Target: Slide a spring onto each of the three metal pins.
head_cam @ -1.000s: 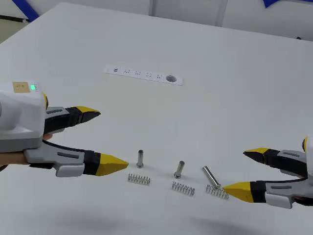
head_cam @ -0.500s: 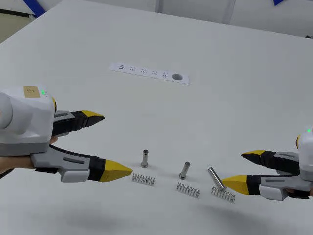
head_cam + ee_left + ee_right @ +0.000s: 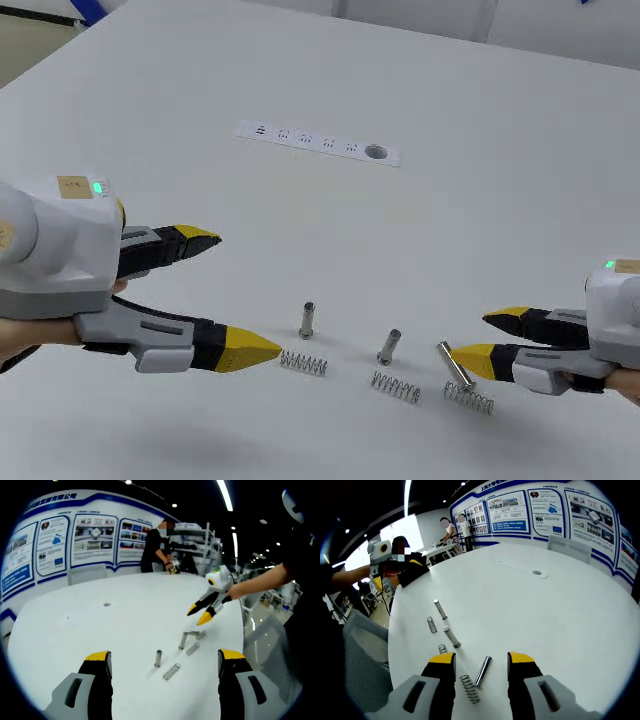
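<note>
Head view: 3 metal pins line a white table (image 3: 450,230). The left pin (image 3: 307,319) and middle pin (image 3: 389,346) stand upright, while the right pin (image 3: 456,365) lies flat. Beside each lies a loose coil: left spring (image 3: 303,362), middle spring (image 3: 395,386), right spring (image 3: 468,398). The left gripper (image 3: 245,293) hangs left of the row, jaws spread wide. The right gripper (image 3: 470,335), jaws slightly parted and empty, points at the flat pin.

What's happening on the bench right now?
A person holds a gripper in each hand over a table. The left pin and middle pin stand upright; the right pin lies on its side. A loose spring lies by each: left spring, middle spring, right spring; none is on a pin yet. The right gripper, open, points at the lying pin. The left gripper hovers wide open near the left spring.
</note>
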The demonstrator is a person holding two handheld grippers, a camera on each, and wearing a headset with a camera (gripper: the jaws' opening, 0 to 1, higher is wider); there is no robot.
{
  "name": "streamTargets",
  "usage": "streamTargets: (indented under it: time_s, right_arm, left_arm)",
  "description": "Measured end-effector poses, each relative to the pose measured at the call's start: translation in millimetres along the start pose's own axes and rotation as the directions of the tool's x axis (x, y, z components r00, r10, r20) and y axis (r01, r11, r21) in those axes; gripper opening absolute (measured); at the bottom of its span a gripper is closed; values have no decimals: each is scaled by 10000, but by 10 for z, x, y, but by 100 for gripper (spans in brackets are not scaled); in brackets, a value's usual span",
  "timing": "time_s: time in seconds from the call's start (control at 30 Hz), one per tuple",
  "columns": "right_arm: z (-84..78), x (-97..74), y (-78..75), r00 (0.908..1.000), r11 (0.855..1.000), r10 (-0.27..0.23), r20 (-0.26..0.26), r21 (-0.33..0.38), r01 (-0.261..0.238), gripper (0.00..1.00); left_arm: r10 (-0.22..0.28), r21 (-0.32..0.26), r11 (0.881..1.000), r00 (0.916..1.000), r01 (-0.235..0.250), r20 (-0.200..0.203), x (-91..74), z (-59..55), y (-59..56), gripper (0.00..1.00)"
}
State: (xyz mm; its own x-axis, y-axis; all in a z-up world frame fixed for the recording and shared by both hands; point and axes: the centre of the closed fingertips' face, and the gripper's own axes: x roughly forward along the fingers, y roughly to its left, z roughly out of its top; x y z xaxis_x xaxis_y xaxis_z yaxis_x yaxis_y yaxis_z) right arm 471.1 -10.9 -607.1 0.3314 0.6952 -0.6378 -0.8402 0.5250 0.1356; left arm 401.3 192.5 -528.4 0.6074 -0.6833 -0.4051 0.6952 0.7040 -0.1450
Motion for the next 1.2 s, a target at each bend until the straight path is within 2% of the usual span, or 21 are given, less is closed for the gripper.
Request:
streamTargets:
  time_s: [0.07, 0.1, 0.17, 0.27, 0.53, 0.73, 0.83, 0.97, 1.03, 1.13, 1.2]
  right_arm:
    - [-6, 37, -25, 9999, 9998, -125, -64, -132, 124, 35]
    - [-15, 69, -62, 9998, 9998, -200, -91, 66, 200, 33]
    - [-23, 125, -83, 9996, 9991, -232, -131, 343, 237, 33]
    - [-64, 198, -112, 9984, 9988, -427, -358, 223, 435, 30]
    - [-218, 334, -60, 9934, 9978, -468, -1049, 421, 515, 26]
    - [-304, 384, -77, 9843, 9951, -829, -1561, 412, 903, 22]
    - [-332, 402, -141, 9753, 9907, -1229, -1834, 357, 1316, 18]
    - [-338, 439, -118, 9742, 9907, -1146, -1945, 503, 1266, 18]
    - [-361, 449, -132, 9685, 9898, -1315, -2116, 260, 1401, 17]
    - [-384, 468, -114, 9655, 9895, -1348, -2229, 209, 1429, 16]
    - [-381, 473, -129, 9612, 9867, -1556, -2276, 100, 1621, 15]
  left_arm:
    - [-8, -40, 10000, 10000, 8, -32, -1, -15, 1, 90]
    - [-3, -38, 10000, 10000, 2, -87, -3, -28, 1, 90]
    - [0, -48, 10000, 9999, 0, -116, -8, -38, -3, 90]
    - [57, -87, 9999, 10000, -57, -58, -27, -42, 4, 89]
    - [239, -190, 9995, 9997, -240, -44, -90, -72, 51, 89]
    - [277, -278, 9992, 9996, -279, -53, -99, -96, 46, 88]
    - [309, -223, 9993, 9995, -311, -92, -98, -113, 46, 88]
    - [294, -211, 9993, 9994, -297, -181, -90, -130, 45, 88]
    - [288, -224, 9993, 9995, -291, -156, -86, -121, 42, 88]
    - [274, -293, 9992, 9996, -276, -65, -83, -102, 40, 88]
    - [303, -314, 9990, 9995, -305, -48, -83, -101, 49, 87]
